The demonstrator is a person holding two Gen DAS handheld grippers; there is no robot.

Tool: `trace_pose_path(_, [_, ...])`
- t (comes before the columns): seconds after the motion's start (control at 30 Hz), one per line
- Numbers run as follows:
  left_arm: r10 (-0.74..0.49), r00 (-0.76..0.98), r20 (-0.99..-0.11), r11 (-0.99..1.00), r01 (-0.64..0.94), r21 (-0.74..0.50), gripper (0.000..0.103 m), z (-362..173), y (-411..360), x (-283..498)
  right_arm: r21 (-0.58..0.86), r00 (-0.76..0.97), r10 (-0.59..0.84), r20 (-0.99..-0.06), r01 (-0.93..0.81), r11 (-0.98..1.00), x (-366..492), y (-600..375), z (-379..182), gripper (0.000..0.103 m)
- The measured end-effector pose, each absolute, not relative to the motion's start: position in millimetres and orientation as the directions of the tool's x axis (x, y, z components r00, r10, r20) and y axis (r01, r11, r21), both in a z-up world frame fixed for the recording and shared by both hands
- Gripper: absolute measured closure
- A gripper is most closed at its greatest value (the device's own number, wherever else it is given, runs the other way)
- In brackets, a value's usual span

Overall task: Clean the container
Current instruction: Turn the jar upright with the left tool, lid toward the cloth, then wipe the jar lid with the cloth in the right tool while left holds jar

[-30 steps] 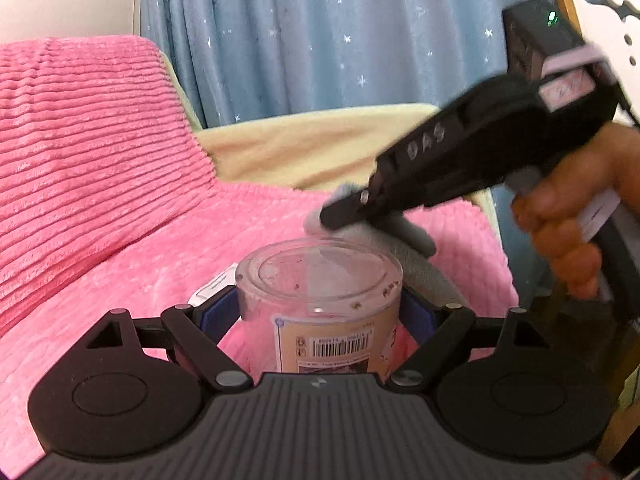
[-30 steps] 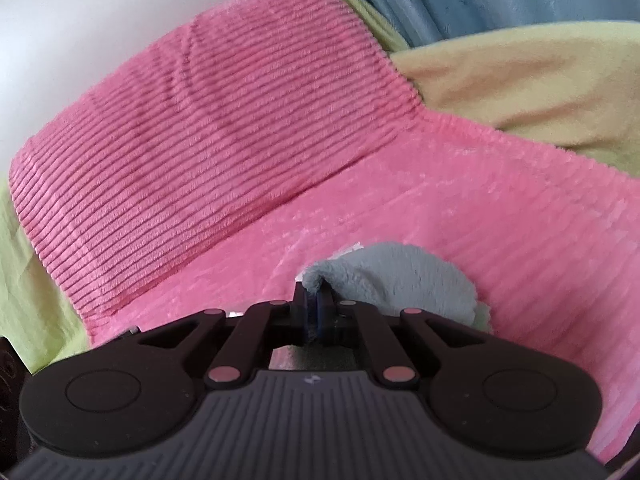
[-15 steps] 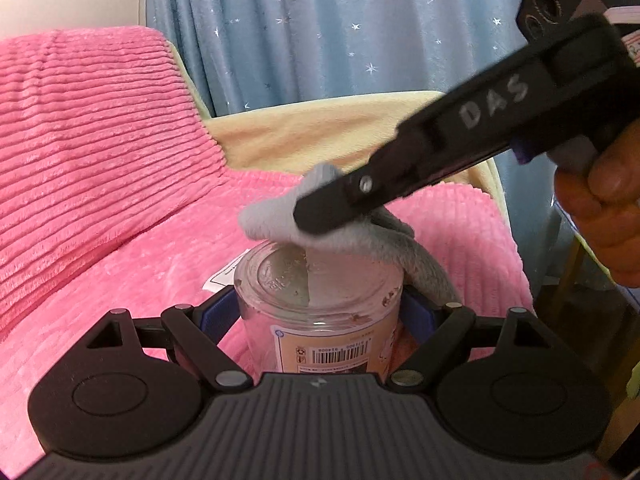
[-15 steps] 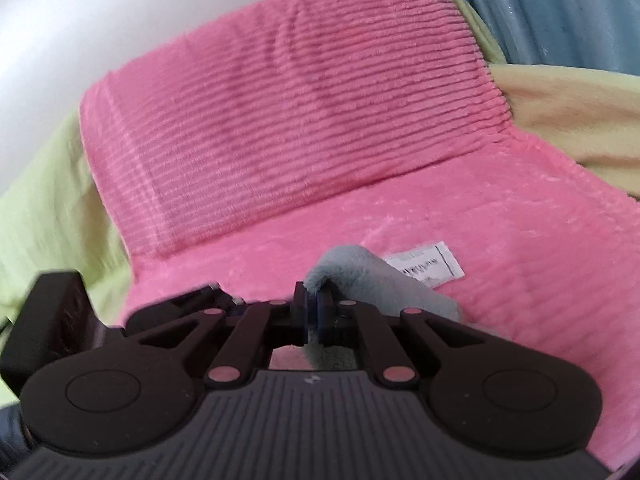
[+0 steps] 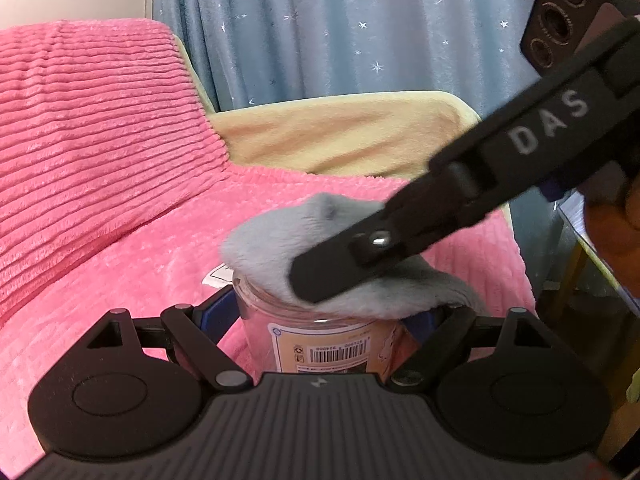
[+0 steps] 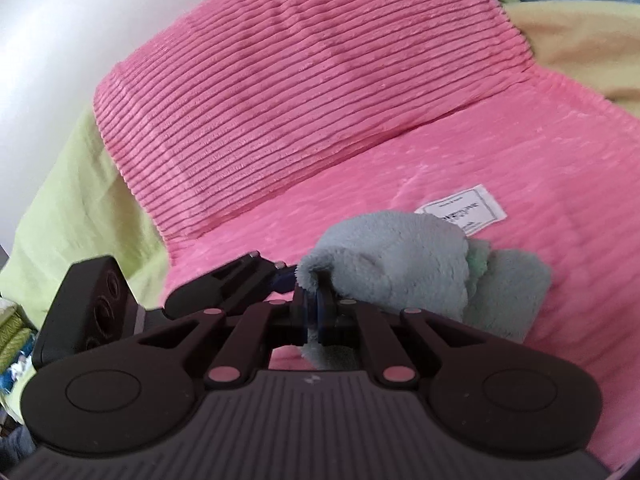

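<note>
A clear plastic container [image 5: 320,336] with a barcode label is clamped upright between the blue pads of my left gripper [image 5: 326,316]. A grey fluffy cloth [image 5: 280,248] lies across its open mouth and hides the rim on the right. My right gripper [image 5: 308,284] comes in from the upper right, shut on that cloth, its tip pressing down over the container's mouth. In the right wrist view the cloth [image 6: 392,256] bunches ahead of the shut right gripper [image 6: 316,300], and the left gripper's body [image 6: 224,284] shows at the lower left. The container itself is hidden there.
A pink ribbed blanket [image 5: 100,152] covers the seat and backrest of a yellow-green sofa [image 5: 344,132]. A white fabric tag [image 6: 460,210] lies on the blanket. Blue star-print curtains [image 5: 340,28] hang behind. A person's hand [image 5: 612,236] holds the right gripper.
The right gripper has brought the grey cloth down and leftward, from beside the container's far rim onto its open mouth. The left gripper keeps holding the container.
</note>
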State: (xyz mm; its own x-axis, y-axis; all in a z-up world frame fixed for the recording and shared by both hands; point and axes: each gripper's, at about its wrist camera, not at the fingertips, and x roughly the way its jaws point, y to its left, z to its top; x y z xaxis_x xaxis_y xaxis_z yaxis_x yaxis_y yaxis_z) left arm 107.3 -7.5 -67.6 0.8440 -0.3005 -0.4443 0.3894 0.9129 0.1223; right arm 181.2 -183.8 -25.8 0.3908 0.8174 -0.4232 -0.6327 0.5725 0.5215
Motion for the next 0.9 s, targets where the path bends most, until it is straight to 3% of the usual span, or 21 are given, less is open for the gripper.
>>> trace_pose_path(0.53, [-0.315, 0.839, -0.443, 0.908, 0.402, 0.116, 0.018, -68, -4, 109, 0.383, 0.557, 0.696, -0.452, -0.584, 0.716, 194, -174, -20, 0.102])
trace_pose_path(0.77, [-0.317, 0.838, -0.444, 0.907, 0.405, 0.117, 0.018, -67, -4, 109, 0.418, 0.485, 0.720, -0.497, -0.593, 0.688, 184, -191, -15, 0.101])
trace_pose_path(0.9, [-0.317, 0.837, -0.446, 0.906, 0.406, 0.119, 0.018, -67, -4, 109, 0.504, 0.424, 0.775, -0.468, -0.593, 0.628, 181, -194, -21, 0.101])
